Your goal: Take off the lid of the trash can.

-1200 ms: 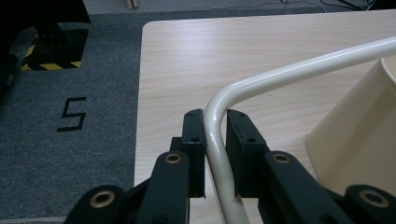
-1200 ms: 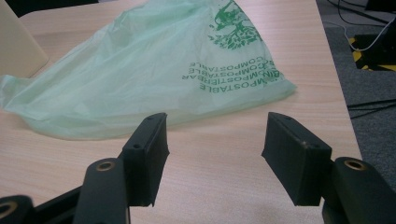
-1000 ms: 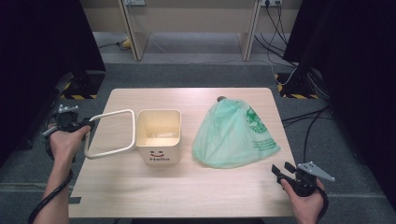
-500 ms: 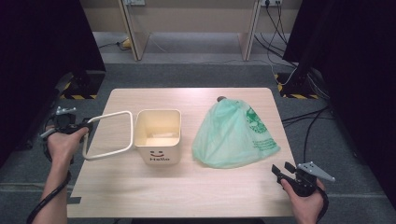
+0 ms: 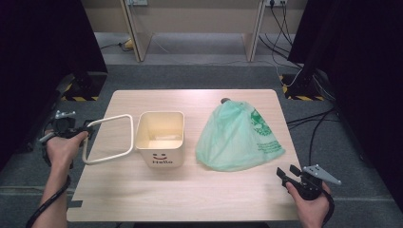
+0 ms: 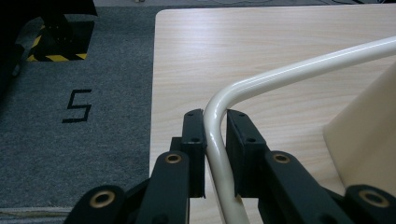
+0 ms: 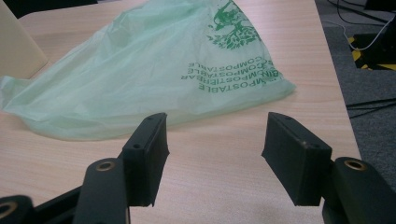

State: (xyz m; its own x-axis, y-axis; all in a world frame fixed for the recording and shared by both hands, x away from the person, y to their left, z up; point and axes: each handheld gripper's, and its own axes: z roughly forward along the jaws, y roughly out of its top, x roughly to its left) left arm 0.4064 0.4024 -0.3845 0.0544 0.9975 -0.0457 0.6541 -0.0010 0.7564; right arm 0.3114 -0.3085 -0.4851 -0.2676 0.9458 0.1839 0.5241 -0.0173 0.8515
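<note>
Two claws at pale wood table (image 5: pixel 190 190), grey carpet (image 5: pixel 199 76), left claw (image 6: pixel 215 140) clamping bin handle (image 6: pixel 280 77), right claw (image 7: pixel 215 154) wide.

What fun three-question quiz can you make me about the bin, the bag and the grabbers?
1. True or false: the left gripper is shut on the cream metal wire handle.
2. What colour is the thin plastic bag?
3. The right gripper is: A) open, holding nothing; B) squeezing the bag; C) inside the cream square plastic bin.

Key: 1 true. 2 green. 3 A.
</note>
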